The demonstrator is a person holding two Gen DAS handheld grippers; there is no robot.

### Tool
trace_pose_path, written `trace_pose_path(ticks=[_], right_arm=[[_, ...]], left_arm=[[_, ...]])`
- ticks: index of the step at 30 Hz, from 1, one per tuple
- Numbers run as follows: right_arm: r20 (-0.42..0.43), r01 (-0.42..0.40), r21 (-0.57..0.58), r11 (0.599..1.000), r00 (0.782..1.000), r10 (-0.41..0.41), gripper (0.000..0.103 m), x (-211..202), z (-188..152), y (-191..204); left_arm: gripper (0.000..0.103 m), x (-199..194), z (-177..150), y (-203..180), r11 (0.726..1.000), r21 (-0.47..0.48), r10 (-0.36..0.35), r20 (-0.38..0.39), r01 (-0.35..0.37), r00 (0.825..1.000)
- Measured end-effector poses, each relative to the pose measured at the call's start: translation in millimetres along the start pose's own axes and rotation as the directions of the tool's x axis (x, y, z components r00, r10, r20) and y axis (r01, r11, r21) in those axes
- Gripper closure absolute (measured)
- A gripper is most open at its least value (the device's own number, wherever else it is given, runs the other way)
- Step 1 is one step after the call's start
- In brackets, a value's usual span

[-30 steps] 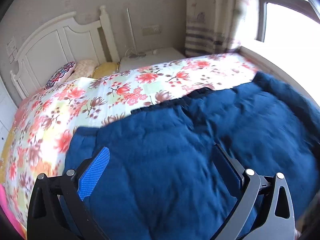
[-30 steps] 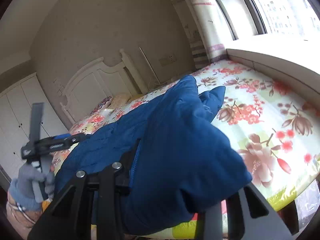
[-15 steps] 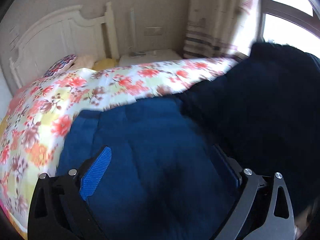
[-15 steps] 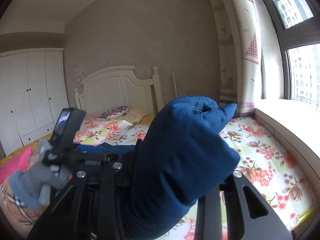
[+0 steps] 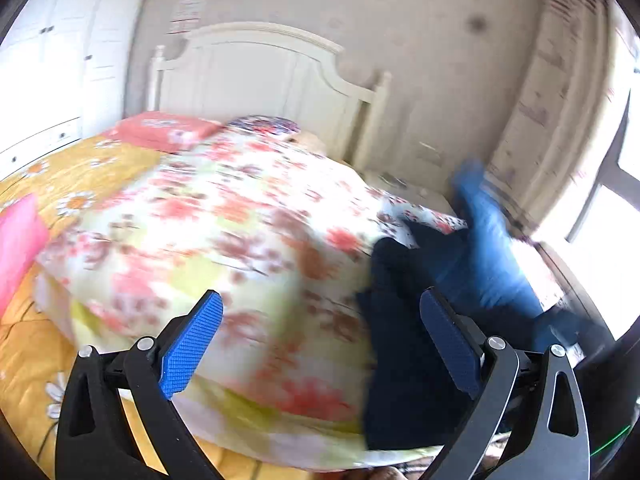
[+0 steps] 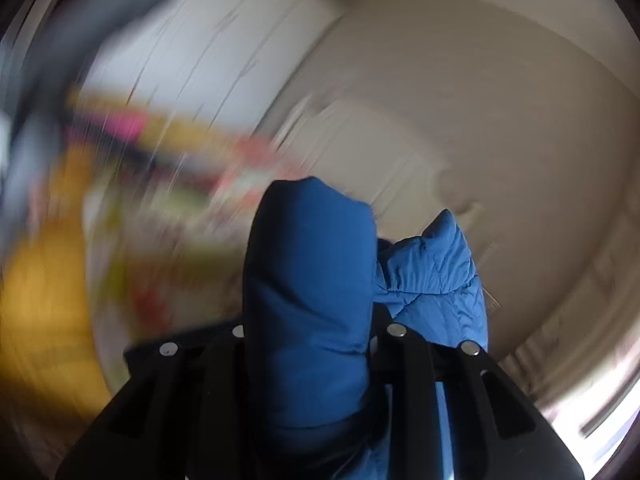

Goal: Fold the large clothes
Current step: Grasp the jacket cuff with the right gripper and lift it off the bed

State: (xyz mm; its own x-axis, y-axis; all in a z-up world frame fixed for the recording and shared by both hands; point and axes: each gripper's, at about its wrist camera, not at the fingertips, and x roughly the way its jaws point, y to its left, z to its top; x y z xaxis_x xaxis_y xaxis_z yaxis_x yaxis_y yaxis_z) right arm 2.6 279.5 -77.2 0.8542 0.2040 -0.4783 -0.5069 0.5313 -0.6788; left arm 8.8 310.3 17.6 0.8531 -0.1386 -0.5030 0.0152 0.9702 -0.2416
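Both of my tools have swung across the bed since a second ago, and the blue jacket (image 5: 416,360) that filled my left view then now lies off at 3 o'clock. My left tool (image 5: 320,344) stands wide open, its blue pads (image 5: 192,344) apart with nothing between them, over the floral quilt (image 5: 240,240). My right tool (image 6: 312,340) is clamped on a thick fold of the jacket (image 6: 308,288), which bulges up between the black arms; its jaws have just been closing a little further on that fold. Beyond, the jacket drapes over the quilt's near corner and trails up toward 2 o'clock (the sleeve end is smeared). Farther off at 12 o'clock stands the white headboard (image 5: 256,72), with pillows (image 5: 160,132) at 10 o'clock.
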Motion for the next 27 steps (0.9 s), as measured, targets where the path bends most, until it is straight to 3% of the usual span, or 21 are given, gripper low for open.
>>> trace_pose_path(ticks=[3, 5, 8, 11, 12, 15, 17, 18, 19, 20, 22, 23, 25, 27], right_arm=[[-0.047, 0.097, -0.162, 0.982, 0.993, -0.106, 0.069, 23, -3, 44], [-0.052, 0.074, -0.13, 0.989, 0.995, -0.082, 0.068, 21, 0, 39], [-0.055, 0.086, -0.115, 0.99, 0.994, -0.092, 0.068, 18, -4, 41], [-0.045, 0.104, -0.123, 0.987, 0.993, -0.11, 0.066, 19, -7, 48], [-0.042, 0.103, -0.122, 0.987, 0.993, -0.108, 0.065, 17, -7, 49], [-0.024, 0.082, -0.116, 0.99, 0.996, -0.085, 0.054, 7, -14, 46], [-0.013, 0.036, -0.106, 0.994, 0.999, -0.037, 0.04, -4, -16, 42], [-0.004, -0.014, -0.09, 0.996, 1.0, 0.014, 0.037, -15, -18, 37], [0.023, -0.088, -0.055, 0.995, 0.996, 0.089, 0.034, -30, -23, 28], [0.058, -0.158, -0.002, 0.987, 0.986, 0.157, 0.034, -46, -29, 15], [0.152, -0.318, 0.136, 0.938, 0.942, 0.298, 0.036, -75, -46, -22], [0.184, -0.35, 0.217, 0.911, 0.931, 0.314, 0.036, -82, -56, -44], [0.215, -0.357, 0.337, 0.871, 0.93, 0.298, 0.036, -86, -73, -80], [0.197, -0.32, 0.444, 0.837, 0.946, 0.258, 0.037, -79, -87, -109]], left_arm=[[0.008, 1, 10, 2, 0.999, 0.04, -0.025, -0.018, 0.025, 1.0], [0.008, 3, 15, -9, 0.993, 0.093, -0.065, -0.052, 0.07, 0.997], [0.007, 22, 44, -51, 0.964, 0.181, -0.178, -0.114, 0.197, 0.977], [0.005, 56, 70, -111, 0.918, 0.31, -0.204, -0.164, 0.247, 0.965], [0.005, 75, 75, -136, 0.888, 0.363, -0.22, -0.207, 0.283, 0.953], [0.005, 138, 69, -176, 0.835, 0.464, -0.153, -0.318, 0.295, 0.935], [0.005, 191, 56, -171, 0.855, 0.427, -0.094, -0.428, 0.293, 0.899], [0.004, 218, 44, -160, 0.876, 0.374, -0.087, -0.495, 0.303, 0.865], [0.004, 232, 35, -147, 0.891, 0.307, -0.131, -0.531, 0.334, 0.837], [0.004, 237, 28, -134, 0.899, 0.242, -0.189, -0.534, 0.364, 0.824], [0.004, 235, 20, -117, 0.904, 0.178, -0.256, -0.503, 0.388, 0.826], [0.004, 233, 17, -113, 0.906, 0.17, -0.263, -0.49, 0.387, 0.831], [0.004, 231, 15, -109, 0.91, 0.153, -0.275, -0.473, 0.386, 0.837], [0.004, 232, 14, -111, 0.913, 0.154, -0.271, -0.466, 0.379, 0.842]])
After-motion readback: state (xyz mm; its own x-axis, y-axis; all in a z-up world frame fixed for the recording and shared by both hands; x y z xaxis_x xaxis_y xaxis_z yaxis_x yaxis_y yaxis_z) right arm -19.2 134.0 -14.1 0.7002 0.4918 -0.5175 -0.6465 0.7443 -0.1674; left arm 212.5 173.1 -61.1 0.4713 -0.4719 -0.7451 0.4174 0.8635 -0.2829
